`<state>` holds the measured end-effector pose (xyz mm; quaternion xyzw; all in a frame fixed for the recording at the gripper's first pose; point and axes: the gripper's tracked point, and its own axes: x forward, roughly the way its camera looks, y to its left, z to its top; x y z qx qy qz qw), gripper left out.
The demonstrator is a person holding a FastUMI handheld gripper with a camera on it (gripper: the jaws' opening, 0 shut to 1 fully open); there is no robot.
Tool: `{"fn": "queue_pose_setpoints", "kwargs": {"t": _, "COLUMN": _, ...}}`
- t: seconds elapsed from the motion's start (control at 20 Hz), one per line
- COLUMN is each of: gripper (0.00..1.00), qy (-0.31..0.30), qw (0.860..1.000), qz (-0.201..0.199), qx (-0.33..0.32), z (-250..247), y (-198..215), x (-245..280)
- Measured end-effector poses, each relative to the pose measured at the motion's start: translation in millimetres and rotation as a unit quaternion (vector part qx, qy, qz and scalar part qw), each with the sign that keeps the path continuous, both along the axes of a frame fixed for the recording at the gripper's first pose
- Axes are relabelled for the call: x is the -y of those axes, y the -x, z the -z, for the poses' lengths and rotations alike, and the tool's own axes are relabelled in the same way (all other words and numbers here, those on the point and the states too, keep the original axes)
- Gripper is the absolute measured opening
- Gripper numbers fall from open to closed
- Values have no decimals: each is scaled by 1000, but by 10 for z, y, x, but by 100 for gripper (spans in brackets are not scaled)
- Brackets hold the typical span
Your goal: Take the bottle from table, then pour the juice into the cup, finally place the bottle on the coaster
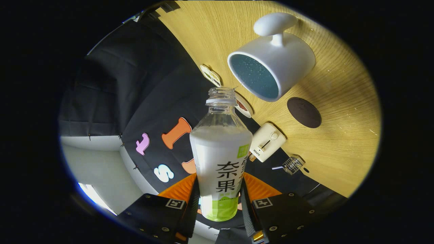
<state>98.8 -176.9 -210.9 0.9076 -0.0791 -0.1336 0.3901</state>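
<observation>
The wood-grain worktop [339, 101] carries a smooth white cup [281, 64] with a speckled blue inside and a round dark coaster [304, 112] just beside it. The clear plastic bottle [220, 149], uncapped, sits clamped between the 2 fingers [219, 206], mouth near the cup's rim.

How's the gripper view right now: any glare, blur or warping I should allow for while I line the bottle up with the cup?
Gripper view: sharp, no motion blur; the bottle, clamped between the gripper fingers, is crisp. Fisheye warping bends the table edge and stretches the cup. Lighting is even and warm on the wood, with soft shadows beside the cup and the coaster; no harsh glare.
</observation>
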Motion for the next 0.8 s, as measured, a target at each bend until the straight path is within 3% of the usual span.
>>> {"fn": "queue_pose_setpoints", "kwargs": {"t": 0.2, "gripper": 58, "qy": 61, "qw": 996, "qz": -38, "qx": -48, "z": 256, "y": 53, "x": -125}}
{"fn": "queue_pose_setpoints", "kwargs": {"t": 0.35, "gripper": 58, "qy": 159, "qw": 980, "qz": -86, "qx": -85, "z": 394, "y": 98, "x": -246}}
{"fn": "queue_pose_setpoints", "kwargs": {"t": 0.5, "gripper": 58, "qy": 275, "qw": 943, "qz": -138, "qx": -124, "z": 507, "y": 103, "x": -335}}
{"fn": "queue_pose_setpoints", "kwargs": {"t": 0.65, "gripper": 58, "qy": 347, "qw": 919, "qz": -141, "qx": -127, "z": 358, "y": 44, "x": -361}}
{"fn": "queue_pose_setpoints", "kwargs": {"t": 0.8, "gripper": 58, "qy": 439, "qw": 872, "qz": -169, "qx": -140, "z": 285, "y": -26, "x": -474}}
